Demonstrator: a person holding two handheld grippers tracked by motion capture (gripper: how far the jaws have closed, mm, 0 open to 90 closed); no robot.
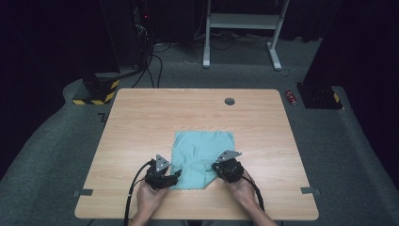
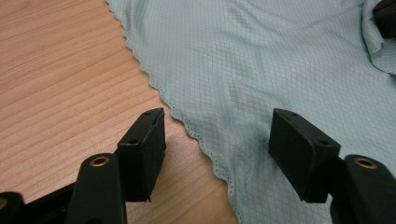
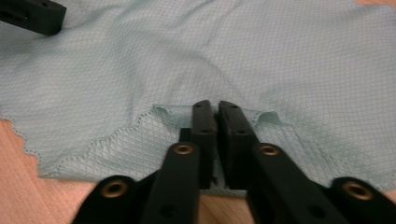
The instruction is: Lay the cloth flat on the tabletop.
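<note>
1. Right gripper view: the right gripper (image 3: 218, 109) has its jaws pressed together on a raised fold of the cloth (image 3: 261, 51) at the cloth's near hem, which puckers up on both sides of the pads.
2. Left gripper view: the left gripper (image 2: 217, 140) stands with its jaws wide apart, one over bare wood, the other over the cloth (image 2: 261, 60); the scalloped left hem runs between them, unpinched.
3. High view: the cloth (image 1: 200, 150) lies flat on the near half of the table (image 1: 141, 113), about midway between the table's left and right edges, its near hem close to the front edge.
4. It is roughly square, with no clear long axis; its sides run parallel to the table's edges.
5. Bare wood lies open on the left, the right and the whole far half, apart from a small grey cap (image 1: 229, 100) near the back edge.
</note>
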